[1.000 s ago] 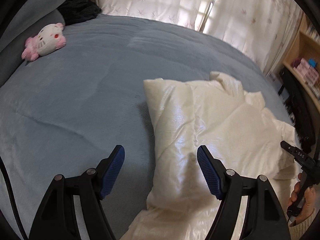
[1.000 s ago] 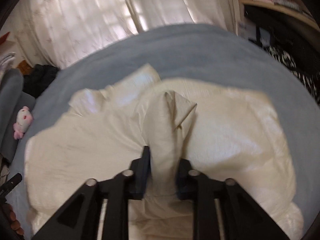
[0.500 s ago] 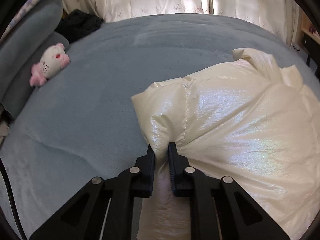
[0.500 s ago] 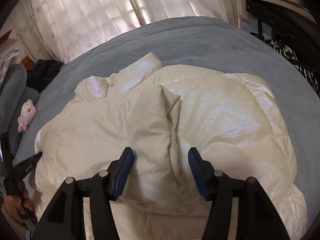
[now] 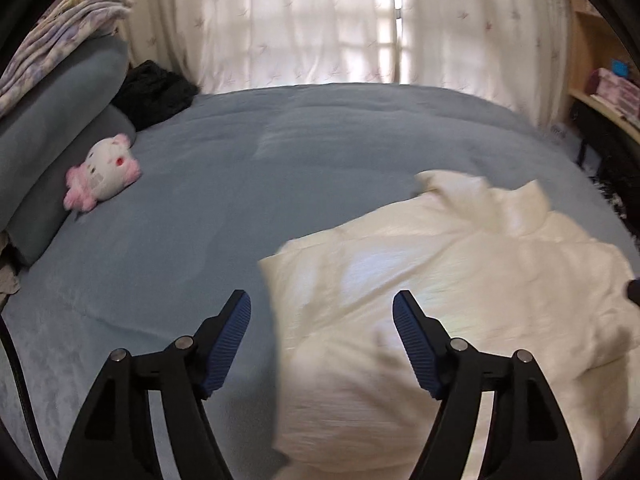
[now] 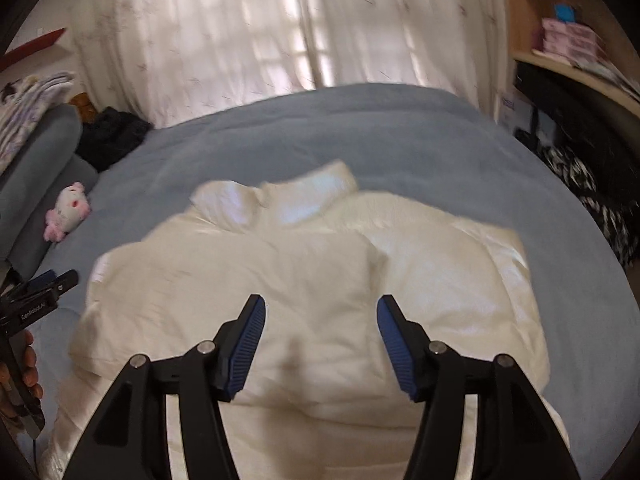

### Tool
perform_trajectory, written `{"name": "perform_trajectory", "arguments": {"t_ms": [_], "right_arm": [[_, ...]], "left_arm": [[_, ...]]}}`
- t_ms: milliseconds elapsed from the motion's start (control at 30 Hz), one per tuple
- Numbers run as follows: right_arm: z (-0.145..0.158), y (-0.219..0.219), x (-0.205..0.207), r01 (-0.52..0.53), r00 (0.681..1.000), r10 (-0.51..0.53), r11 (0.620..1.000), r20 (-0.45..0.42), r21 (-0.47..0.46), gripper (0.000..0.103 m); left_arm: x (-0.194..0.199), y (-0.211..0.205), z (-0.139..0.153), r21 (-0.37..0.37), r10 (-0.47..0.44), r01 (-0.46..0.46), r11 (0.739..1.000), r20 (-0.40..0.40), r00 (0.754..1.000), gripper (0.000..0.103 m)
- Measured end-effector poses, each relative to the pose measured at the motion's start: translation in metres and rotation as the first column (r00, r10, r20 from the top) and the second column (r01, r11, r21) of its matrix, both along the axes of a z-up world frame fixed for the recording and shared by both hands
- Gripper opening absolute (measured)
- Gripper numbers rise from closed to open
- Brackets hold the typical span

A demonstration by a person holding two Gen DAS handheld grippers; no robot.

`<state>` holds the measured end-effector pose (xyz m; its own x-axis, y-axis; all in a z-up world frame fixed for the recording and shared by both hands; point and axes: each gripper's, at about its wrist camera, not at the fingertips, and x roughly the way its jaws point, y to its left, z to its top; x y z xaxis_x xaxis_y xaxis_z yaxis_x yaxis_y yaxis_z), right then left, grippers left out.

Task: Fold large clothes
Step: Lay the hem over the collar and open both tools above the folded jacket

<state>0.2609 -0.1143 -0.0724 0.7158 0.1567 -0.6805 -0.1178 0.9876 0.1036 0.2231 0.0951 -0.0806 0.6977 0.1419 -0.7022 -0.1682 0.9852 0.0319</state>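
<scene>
A cream puffy jacket [image 5: 460, 300] lies folded in on itself on the blue bed cover [image 5: 320, 152]. My left gripper [image 5: 320, 300] hangs above the jacket's left edge, its jaws opening, with nothing pinched between the blue pads. My right gripper [image 6: 320, 300] is open above the middle of the jacket [image 6: 320, 248], also holding nothing. The collar end of the jacket points toward the curtains. In the right wrist view the left gripper [image 6: 40, 292] shows at the left edge, held by a hand.
A pink and white plush toy [image 5: 102, 172] rests by grey pillows [image 5: 52, 112] at the left. Dark clothing [image 5: 154, 92] is piled at the far left corner. Shelves [image 6: 580, 56] stand on the right, and curtains hang behind the bed.
Both grippers let go of the jacket folds they pinched and lifted back. The left one shut on the left edge, then opened wide; the fabric has dropped flat.
</scene>
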Motion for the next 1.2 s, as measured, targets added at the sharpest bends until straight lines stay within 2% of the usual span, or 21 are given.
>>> {"name": "perform_trajectory", "arguments": {"t_ms": [67, 133, 167, 233, 333, 400, 467, 533, 600, 700, 767, 867, 967, 1100, 1200], "right_arm": [[0.000, 0.017, 0.007, -0.028, 1.000, 0.028, 1.000, -0.005, 0.010, 0.058], [-0.003, 0.035, 0.017, -0.054, 0.998, 0.054, 0.998, -0.011, 0.016, 0.058], [-0.006, 0.046, 0.023, -0.067, 0.998, 0.068, 0.998, -0.015, 0.019, 0.058], [-0.014, 0.062, 0.035, -0.082, 0.996, 0.082, 0.996, -0.031, 0.021, 0.058], [-0.036, 0.077, 0.056, -0.078, 0.995, 0.078, 0.997, -0.067, 0.008, 0.058], [-0.048, 0.075, 0.066, -0.062, 0.994, 0.061, 0.998, -0.093, -0.008, 0.058], [-0.059, 0.066, 0.074, -0.041, 0.994, 0.036, 0.998, -0.102, -0.039, 0.053], [-0.063, 0.050, 0.076, -0.029, 0.996, 0.023, 0.998, -0.091, -0.064, 0.042], [-0.065, 0.035, 0.075, -0.014, 0.997, 0.006, 0.996, -0.078, -0.093, 0.036], [-0.066, 0.015, 0.074, -0.015, 0.997, 0.008, 0.996, -0.080, -0.087, 0.018], [-0.066, 0.003, 0.072, -0.005, 0.997, -0.001, 0.998, -0.081, -0.069, 0.015], [-0.063, -0.006, 0.072, 0.006, 0.996, -0.010, 0.999, -0.090, -0.038, 0.015], [-0.056, -0.003, 0.065, 0.016, 0.995, -0.021, 0.998, -0.095, -0.055, 0.020], [-0.043, 0.007, 0.047, -0.004, 0.996, 0.000, 0.999, -0.089, -0.047, 0.039], [-0.034, 0.017, 0.030, -0.046, 0.996, 0.045, 0.999, -0.076, -0.001, 0.041]], "left_arm": [[0.007, -0.014, -0.001, -0.039, 0.010, -0.012, 0.999, -0.042, 0.999, 0.072], [0.018, -0.027, -0.010, -0.116, -0.004, -0.005, 0.993, -0.075, 0.997, 0.071], [0.020, -0.036, -0.014, -0.125, -0.007, -0.001, 0.992, -0.069, 0.998, 0.064], [0.028, -0.054, -0.025, -0.086, -0.016, 0.012, 0.996, -0.041, 0.999, 0.054], [0.039, -0.068, -0.045, -0.007, -0.004, 0.004, 1.000, -0.023, 1.000, 0.054], [0.045, -0.062, -0.061, 0.004, 0.018, -0.018, 1.000, -0.035, 0.999, 0.054], [0.049, -0.052, -0.069, -0.005, 0.035, -0.035, 0.999, -0.036, 0.999, 0.055], [0.050, -0.039, -0.075, -0.033, 0.037, -0.038, 0.999, -0.034, 0.999, 0.056], [0.051, -0.026, -0.078, -0.062, 0.035, -0.037, 0.997, -0.040, 0.999, 0.056], [0.052, -0.015, -0.080, -0.084, 0.030, -0.034, 0.996, -0.049, 0.998, 0.056], [0.049, -0.014, -0.080, -0.081, 0.033, -0.037, 0.996, -0.050, 0.998, 0.056], [0.048, -0.014, -0.078, -0.075, 0.037, -0.041, 0.996, -0.063, 0.997, 0.056], [0.043, -0.014, -0.073, -0.059, 0.035, -0.040, 0.997, -0.077, 0.996, 0.056], [0.029, -0.015, -0.062, -0.070, 0.039, -0.045, 0.997, -0.089, 0.995, 0.056], [0.015, -0.019, -0.053, -0.102, 0.037, -0.048, 0.994, -0.106, 0.994, 0.056]]}}
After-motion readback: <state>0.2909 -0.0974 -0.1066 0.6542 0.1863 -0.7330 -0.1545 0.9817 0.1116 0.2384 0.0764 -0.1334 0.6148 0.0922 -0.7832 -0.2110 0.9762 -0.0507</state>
